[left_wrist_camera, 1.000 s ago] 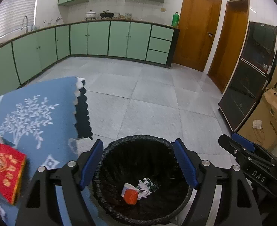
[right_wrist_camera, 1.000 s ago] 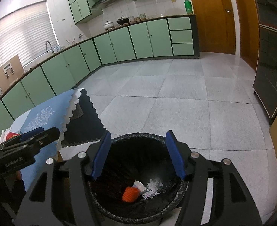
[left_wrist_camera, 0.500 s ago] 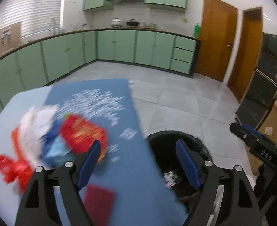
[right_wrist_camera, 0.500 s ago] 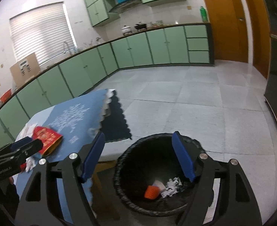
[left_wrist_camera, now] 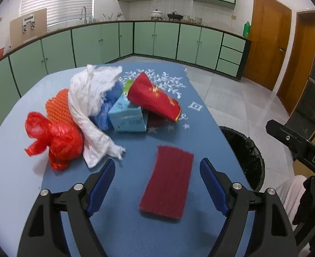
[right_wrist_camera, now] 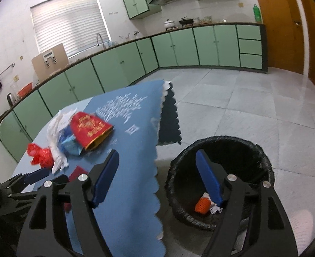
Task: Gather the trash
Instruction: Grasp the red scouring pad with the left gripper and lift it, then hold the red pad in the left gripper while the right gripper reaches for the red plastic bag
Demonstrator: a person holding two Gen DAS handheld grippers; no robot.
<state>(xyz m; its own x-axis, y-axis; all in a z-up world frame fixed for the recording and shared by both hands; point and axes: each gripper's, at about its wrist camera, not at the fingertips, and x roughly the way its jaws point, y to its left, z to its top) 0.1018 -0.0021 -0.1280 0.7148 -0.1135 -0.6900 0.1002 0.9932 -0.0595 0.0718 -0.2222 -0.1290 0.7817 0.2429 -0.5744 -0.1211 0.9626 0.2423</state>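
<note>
Above the table [left_wrist_camera: 200,111], left gripper [left_wrist_camera: 157,167] wide — red pad [left_wrist_camera: 168,180] between, bin [left_wrist_camera: 245,154] beside

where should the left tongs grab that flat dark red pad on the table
Grip the dark red pad across its two long edges, coming straight down from above. It lies flat on the blue tablecloth, long axis running away from the left tongs, which are open and already straddle its width. Being thin, it probably needs the fingertips pressed into the cloth to pinch under an edge.
</note>
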